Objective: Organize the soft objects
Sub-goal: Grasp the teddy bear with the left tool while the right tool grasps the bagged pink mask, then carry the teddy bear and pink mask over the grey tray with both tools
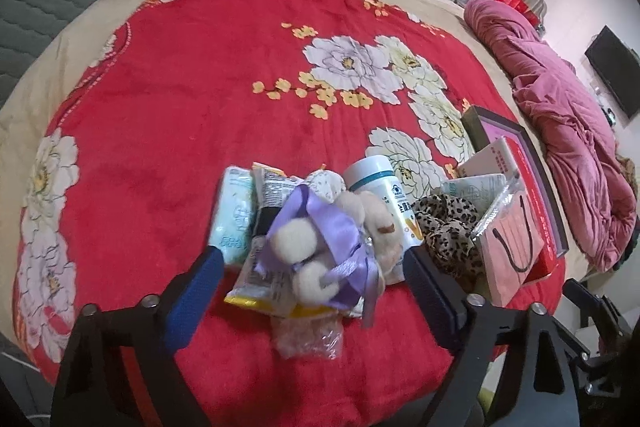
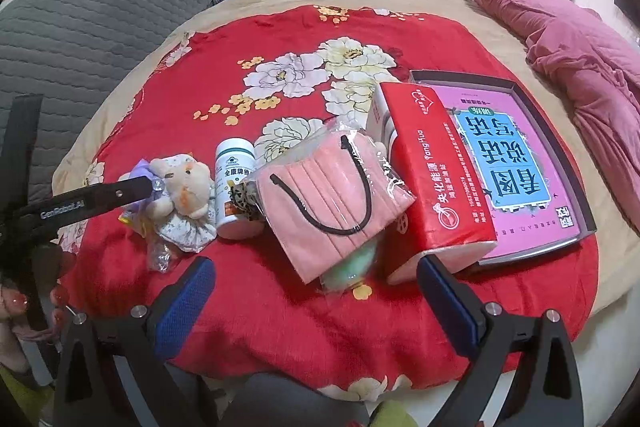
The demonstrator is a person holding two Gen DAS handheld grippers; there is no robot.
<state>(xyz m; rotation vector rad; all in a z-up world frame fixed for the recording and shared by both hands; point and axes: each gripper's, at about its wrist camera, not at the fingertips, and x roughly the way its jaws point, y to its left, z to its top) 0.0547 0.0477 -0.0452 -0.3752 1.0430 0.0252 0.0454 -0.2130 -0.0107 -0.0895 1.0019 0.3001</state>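
Landmark: white bottle [image 2: 234, 187], upright on the red blanket [image 2: 280, 327].

Far left of bottle: tissue pack [image 1: 236, 219] and a snack packet [image 1: 260, 279], both partly under the plush toy [image 2: 182, 187]. Toy, with its purple ribbon [image 1: 320, 227], lies just left of the bottle, leaning against it. A crinkled clear wrapper [image 1: 308, 339] lies near the toy, on the camera side.

Left gripper [image 1: 312, 263]: jaws spread, one to each side of the toy. Pads do not appear to press on it; no grip yet. Judgement: toy is the item in hand, the grasp is about to be made.

Just right of bottle: leopard scrunchie [image 1: 448, 231], touching it. Further right: bagged pink masks [image 2: 332, 203], lying over a green-white pack [image 2: 352, 267] and leaning on the red tissue box [image 2: 432, 179]. Right of that box, farthest from the bottle: open tray [image 2: 576, 187] holding a purple book; no soft item in it that I can see.

Right gripper [image 2: 316, 279]: jaws spread, empty, hovering on the near side of the masks, touching nothing.

Progress: early. All items sit in one mixed cluster around the bottle; soft ones (toy, scrunchie, masks, tissue packs) are not separated from hard ones. Nothing sorted as far as shown. Left: everything. Destination for soft items cannot be told.
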